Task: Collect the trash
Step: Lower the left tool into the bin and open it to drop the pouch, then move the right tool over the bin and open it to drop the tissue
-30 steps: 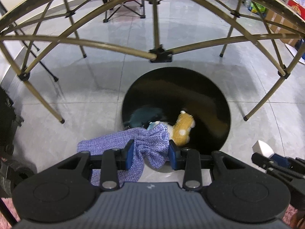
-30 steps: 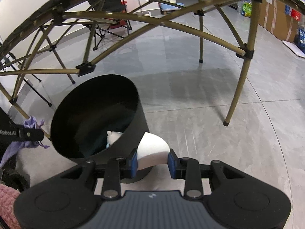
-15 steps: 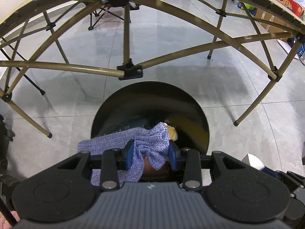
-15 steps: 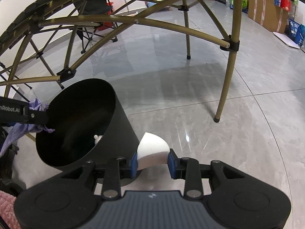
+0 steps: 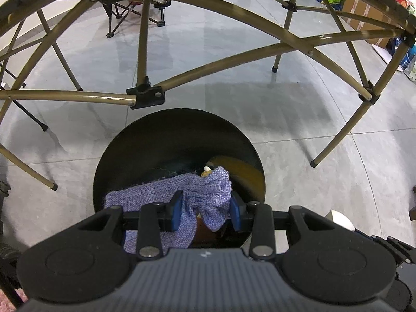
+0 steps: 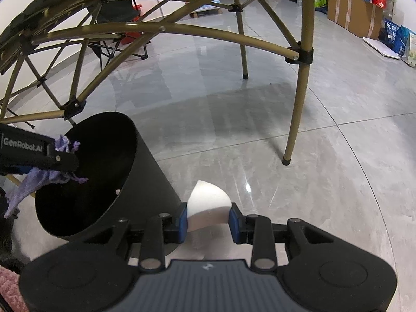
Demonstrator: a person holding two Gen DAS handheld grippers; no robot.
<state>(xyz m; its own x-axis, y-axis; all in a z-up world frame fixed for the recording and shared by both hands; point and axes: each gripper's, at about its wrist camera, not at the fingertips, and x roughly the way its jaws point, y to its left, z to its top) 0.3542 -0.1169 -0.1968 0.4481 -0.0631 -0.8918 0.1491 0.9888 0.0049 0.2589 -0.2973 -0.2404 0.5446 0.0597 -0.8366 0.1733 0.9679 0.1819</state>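
Note:
A round black bin (image 5: pixel 179 140) stands on the grey floor under a folding table frame. My left gripper (image 5: pixel 205 210) is shut on a purple knitted cloth (image 5: pixel 208 195) and hangs over the bin's near rim; the cloth drapes left across the opening. Deep inside, a yellow-and-white plush (image 5: pixel 206 172) peeks out behind the cloth. In the right wrist view the same bin (image 6: pixel 145 171) is at lower left, with the left gripper (image 6: pixel 70 153) and the purple cloth (image 6: pixel 41 179) over its rim. My right gripper (image 6: pixel 208 221) is shut on a white wedge-shaped sponge (image 6: pixel 208 205), just right of the bin.
Olive-gold table legs and cross bars (image 5: pixel 221 59) arch overhead and stand on the floor (image 6: pixel 293 130) around the bin. A folding chair (image 5: pixel 130 13) sits farther back. Cardboard boxes and bags (image 6: pixel 364 7) line the right wall. A pink fuzzy surface (image 6: pixel 10 280) shows at lower left.
The left gripper has carried the purple cloth from the bin's left edge to over its opening, hiding most of the plush. The right gripper with the sponge has drifted slightly right of the bin.

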